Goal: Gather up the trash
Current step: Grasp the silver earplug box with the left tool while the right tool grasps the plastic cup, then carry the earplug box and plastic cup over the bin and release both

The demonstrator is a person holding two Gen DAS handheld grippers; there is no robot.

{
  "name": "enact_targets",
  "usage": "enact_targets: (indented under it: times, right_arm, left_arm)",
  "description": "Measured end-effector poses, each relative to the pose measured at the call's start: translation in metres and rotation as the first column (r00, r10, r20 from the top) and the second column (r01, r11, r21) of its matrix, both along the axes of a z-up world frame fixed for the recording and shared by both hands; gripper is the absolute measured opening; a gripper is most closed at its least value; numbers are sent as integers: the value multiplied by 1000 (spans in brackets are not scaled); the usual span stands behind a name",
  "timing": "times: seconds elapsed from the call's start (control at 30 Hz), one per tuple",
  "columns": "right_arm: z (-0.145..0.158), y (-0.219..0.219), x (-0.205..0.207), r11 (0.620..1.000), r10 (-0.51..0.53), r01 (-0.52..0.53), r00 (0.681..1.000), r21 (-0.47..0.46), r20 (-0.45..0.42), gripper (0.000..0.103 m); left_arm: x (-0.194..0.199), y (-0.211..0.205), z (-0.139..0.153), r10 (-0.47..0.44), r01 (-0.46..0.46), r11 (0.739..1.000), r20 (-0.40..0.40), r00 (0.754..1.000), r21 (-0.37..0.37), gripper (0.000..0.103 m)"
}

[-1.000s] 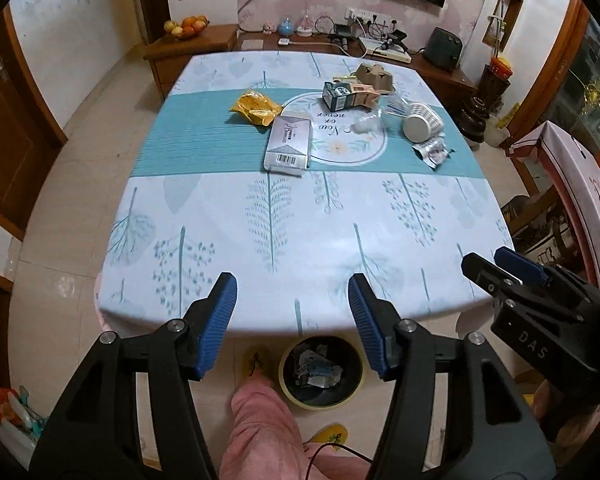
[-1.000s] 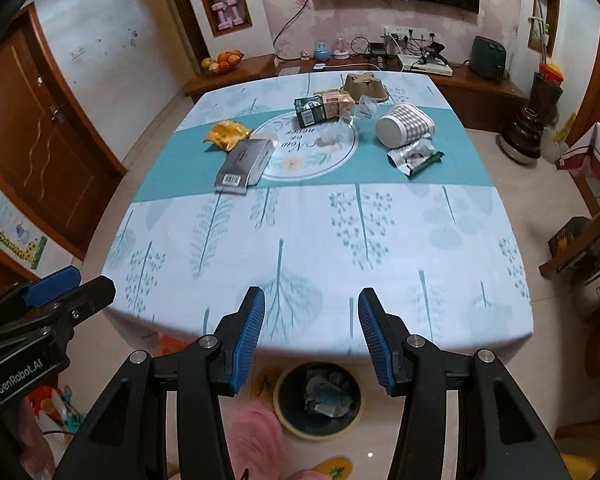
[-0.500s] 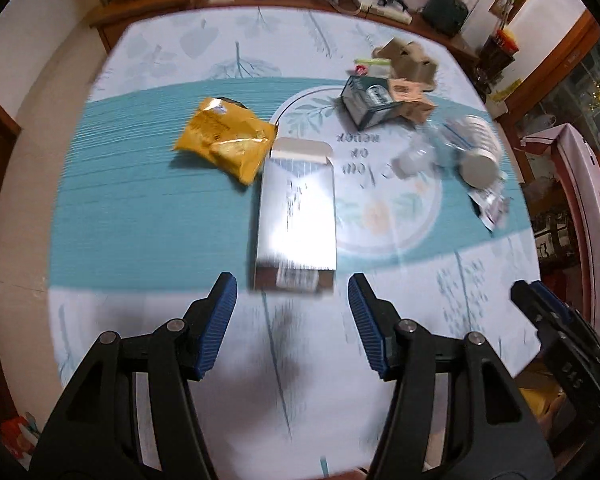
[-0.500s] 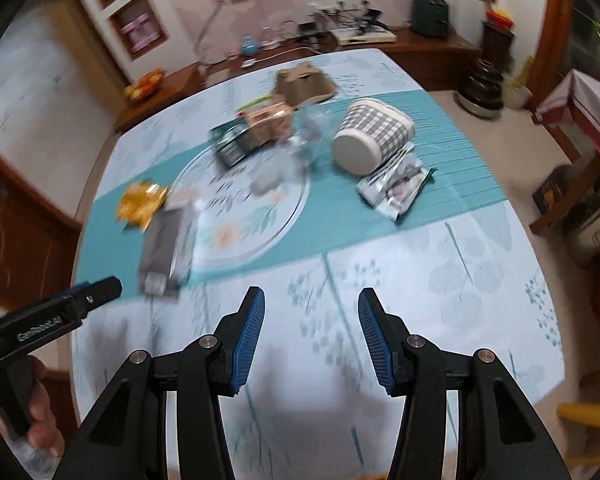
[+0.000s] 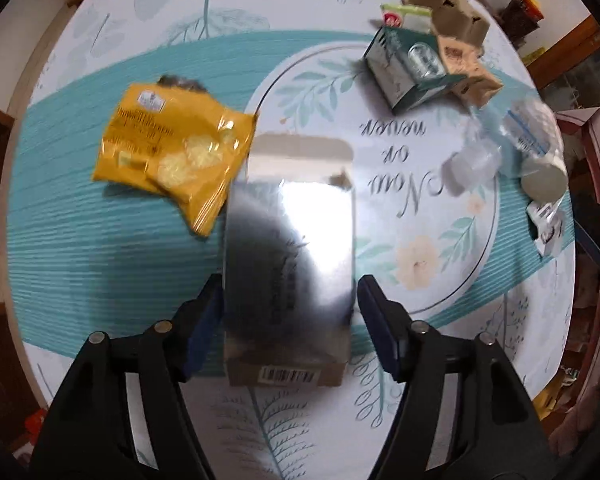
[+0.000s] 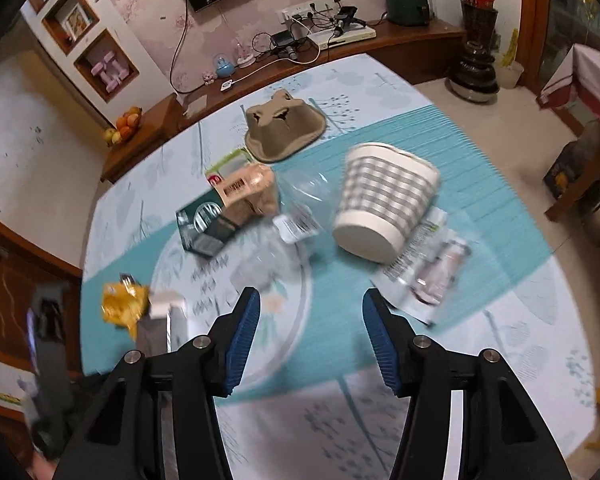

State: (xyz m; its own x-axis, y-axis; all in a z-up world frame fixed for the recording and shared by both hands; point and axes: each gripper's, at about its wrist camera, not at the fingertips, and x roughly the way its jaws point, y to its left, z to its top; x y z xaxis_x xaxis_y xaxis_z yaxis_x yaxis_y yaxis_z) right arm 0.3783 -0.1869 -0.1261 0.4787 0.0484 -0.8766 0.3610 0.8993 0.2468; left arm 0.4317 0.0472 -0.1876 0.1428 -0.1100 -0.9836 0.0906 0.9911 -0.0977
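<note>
Left gripper (image 5: 288,316): spread wide, jaws either side of the near end of the silver box (image 5: 290,256); left jaw looks close against the box wall, right jaw apart from it. Nothing gripped.
Right gripper (image 6: 310,338): spread wide, empty, hanging over bare cloth at lower centre of its view.
Silver box: lies flat at centre of the left view, open flap at the far end, barcode end nearest the camera.
Yellow packet (image 5: 168,148): left of the box, one corner touching or under the box's upper left edge; cannot tell which.
Green carton (image 5: 412,68): upper right of the left view, against a brown carton (image 5: 466,76).
Cup (image 6: 384,208): on its side, right of centre in the right view, with a wrapper (image 6: 426,264) just below it.
Clear plastic (image 6: 300,200): between cup and cartons, blurred.
Egg tray (image 6: 286,126): upper centre, right view.
Step in hand: judged as closing in on the first pickup, the box.
Next move: judged to need the jaws shut squarely on the box sides, then a lift clear of the packet. Bin not in view.
</note>
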Motion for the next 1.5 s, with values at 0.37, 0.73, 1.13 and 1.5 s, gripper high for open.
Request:
enact_targets:
  times: [0.37,0.73,1.13,1.5]
  right_arm:
    - [-50,-9,53,982,-113,114,993,153,-13,54]
    - [-67,-14,69,956,-195,182,980,230,31,43]
    - [-38,1,15,972,-95,74,992,223,83,41]
    - [-2,7,-96,979,49,-72,991,191,122,41]
  left_arm:
    - [8,-4,-1,-9,10,1000,37,999,-15,57]
    - [-3,9,4,-8,9,999,51,999,-36,56]
    - [-47,11,33,-7,12,999,112,994,-42,56]
    - [-150,-9,78,52,-42,998,205,977,-55,56]
